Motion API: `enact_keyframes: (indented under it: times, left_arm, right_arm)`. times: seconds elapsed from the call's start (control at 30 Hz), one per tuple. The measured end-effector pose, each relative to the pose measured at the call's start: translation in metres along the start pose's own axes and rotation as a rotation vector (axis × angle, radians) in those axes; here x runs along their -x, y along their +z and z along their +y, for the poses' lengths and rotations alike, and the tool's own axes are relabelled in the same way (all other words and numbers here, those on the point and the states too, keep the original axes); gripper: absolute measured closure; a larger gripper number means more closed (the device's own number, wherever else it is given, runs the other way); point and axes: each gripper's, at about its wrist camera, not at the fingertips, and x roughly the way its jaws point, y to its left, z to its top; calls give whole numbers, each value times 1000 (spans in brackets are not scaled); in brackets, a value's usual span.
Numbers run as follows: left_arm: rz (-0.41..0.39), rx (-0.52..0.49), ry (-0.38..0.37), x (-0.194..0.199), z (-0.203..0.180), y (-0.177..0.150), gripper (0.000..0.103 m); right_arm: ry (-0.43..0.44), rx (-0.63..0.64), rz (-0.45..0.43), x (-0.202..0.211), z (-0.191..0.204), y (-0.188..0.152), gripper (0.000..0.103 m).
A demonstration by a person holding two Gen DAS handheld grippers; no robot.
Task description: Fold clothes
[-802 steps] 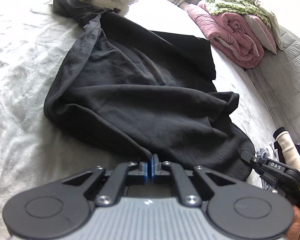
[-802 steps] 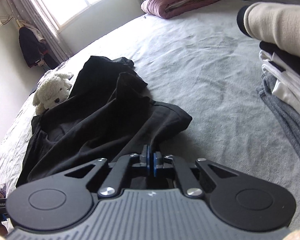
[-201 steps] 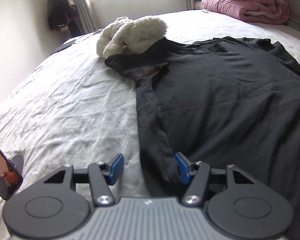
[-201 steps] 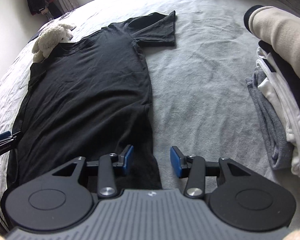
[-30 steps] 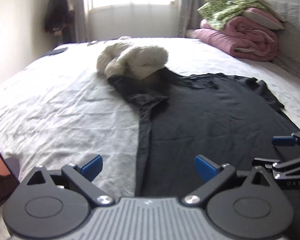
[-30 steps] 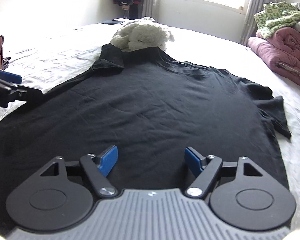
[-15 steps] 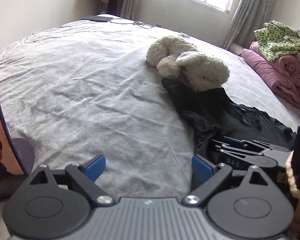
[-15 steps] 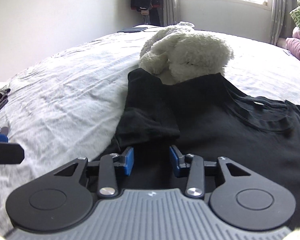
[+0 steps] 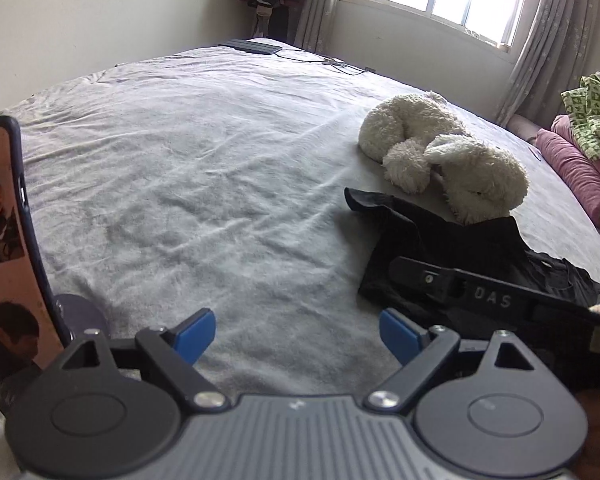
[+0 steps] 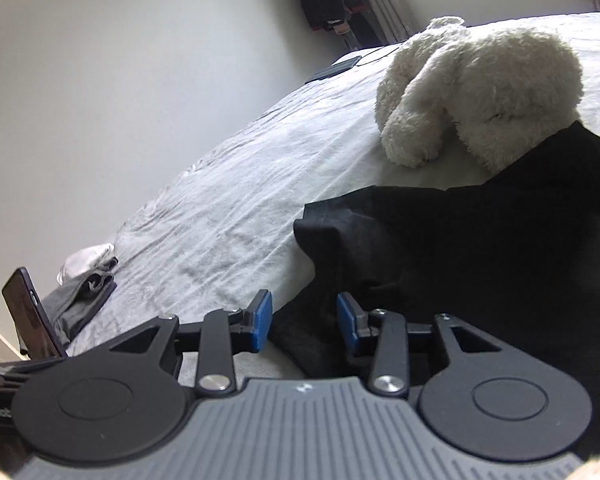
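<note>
Black and soft, the cotton T-shirt (image 10: 480, 248) lies flat on the wide grey bed (image 9: 188, 184), its bunched sleeve by the fluffy white toy dog (image 9: 444, 164). The right tongs (image 10: 304, 320) are spread around the sleeve's edge, not pinching it. The left tongs (image 9: 296, 334) are spread wide over bare sheet, with lots of open bed beyond. A phone (image 9: 8, 248) stands at the left.

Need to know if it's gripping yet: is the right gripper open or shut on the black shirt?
Open. The right gripper has its blue pads apart, with the black shirt edge between them.
</note>
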Motion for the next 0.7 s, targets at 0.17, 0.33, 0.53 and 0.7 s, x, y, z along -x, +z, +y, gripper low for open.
enact_keyframes:
  times: [0.17, 0.33, 0.53, 0.7]
  left_arm:
    - [-23, -44, -16, -6, -6, -5, 14]
    - [-25, -45, -74, -13, -7, -8, 27]
    - [37, 109, -151, -35, -6, 1, 44]
    - [47, 214, -170, -55, -14, 9, 43]
  right_arm:
    - [-43, -116, -132, 40, -36, -1, 58]
    - [-9, -264, -155, 52, -67, -3, 56]
    - [80, -395, -200, 67, -86, -3, 52]
    - [74, -419, -215, 74, -92, -2, 49]
